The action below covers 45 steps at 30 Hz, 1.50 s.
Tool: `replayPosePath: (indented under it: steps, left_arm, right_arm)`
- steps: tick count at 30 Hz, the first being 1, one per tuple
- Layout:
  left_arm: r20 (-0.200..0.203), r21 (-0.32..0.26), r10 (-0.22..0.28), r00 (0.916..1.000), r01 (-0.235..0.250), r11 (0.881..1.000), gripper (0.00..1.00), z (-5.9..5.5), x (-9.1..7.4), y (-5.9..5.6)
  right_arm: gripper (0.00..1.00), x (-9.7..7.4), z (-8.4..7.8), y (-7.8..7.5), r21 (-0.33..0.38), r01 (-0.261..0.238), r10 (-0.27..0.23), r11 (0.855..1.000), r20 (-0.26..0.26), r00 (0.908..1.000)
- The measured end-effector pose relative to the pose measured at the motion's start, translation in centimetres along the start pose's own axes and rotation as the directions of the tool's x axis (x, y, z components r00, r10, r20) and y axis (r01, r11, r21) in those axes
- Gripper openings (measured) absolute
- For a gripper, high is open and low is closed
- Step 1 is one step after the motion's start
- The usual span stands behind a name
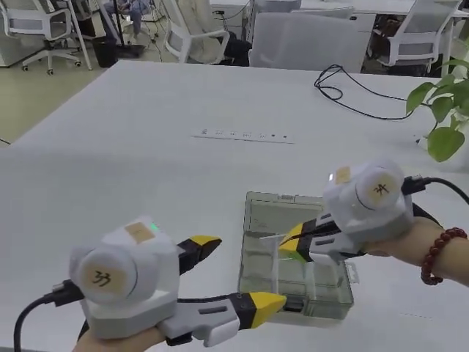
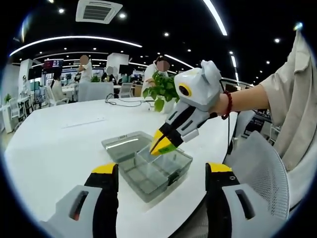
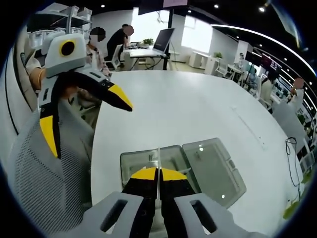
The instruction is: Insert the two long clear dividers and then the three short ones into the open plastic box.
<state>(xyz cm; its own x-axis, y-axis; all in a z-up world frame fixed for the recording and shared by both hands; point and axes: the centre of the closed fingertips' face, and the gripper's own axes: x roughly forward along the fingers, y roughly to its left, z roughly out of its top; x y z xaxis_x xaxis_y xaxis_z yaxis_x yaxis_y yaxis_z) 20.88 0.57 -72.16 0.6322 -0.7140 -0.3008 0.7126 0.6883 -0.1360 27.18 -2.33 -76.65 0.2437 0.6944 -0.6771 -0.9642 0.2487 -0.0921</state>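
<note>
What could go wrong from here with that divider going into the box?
1. The right gripper is shut on the thin clear divider above the box. Held that narrowly, it could twist and miss its slots.
2. The left gripper is open and off the box, so a downward push might slide the box, which sits near the table edge.

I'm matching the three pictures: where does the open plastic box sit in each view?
Head view: plastic box lower right of centre.
Left gripper view: centre, above the jaws.
Right gripper view: bottom centre, beyond the jaws.
Shared landmark: the right gripper, shut on a clear divider, over the box.
</note>
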Motion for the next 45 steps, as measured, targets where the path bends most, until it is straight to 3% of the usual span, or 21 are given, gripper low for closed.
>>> replayPosePath:
  steps: [12, 21, 28, 39, 45]
  left_arm:
    - [0.0, 0.018, 0.023, 0.9997, -0.023, 1.0, 0.71, -0.1, -0.1, 0.3]
    - [-0.013, 0.043, 0.035, 0.9993, -0.034, 0.998, 0.71, -0.3, -0.2, 0.4]
    - [0.0, 0.065, 0.054, 0.9985, -0.054, 0.996, 0.7, -0.1, -0.3, 0.5]
    - [-0.019, 0.068, 0.057, 0.9982, -0.056, 0.996, 0.69, -0.4, -0.3, 0.6]
    - [-0.003, 0.055, 0.066, 0.9978, -0.066, 0.996, 0.69, -0.2, -0.3, 0.7]
  right_arm:
    - [0.02, 0.3, 0.3, 0.1, 0.003, -0.02, 0.02, 1.0, -0.055, 0.9983]
    - [0.02, 1.0, 0.6, 0.2, -0.01, -0.075, 0.073, 0.997, -0.162, 0.9841]
    - [0.02, 1.9, 0.8, 0.8, -0.089, -0.117, 0.095, 0.989, -0.218, 0.9713]
    - [0.02, 3.3, 0.3, 1.1, -0.143, -0.153, 0.112, 0.978, -0.258, 0.9595]
    - [0.02, 3.5, 0.1, 1.4, -0.18, -0.184, 0.132, 0.966, -0.268, 0.9543]
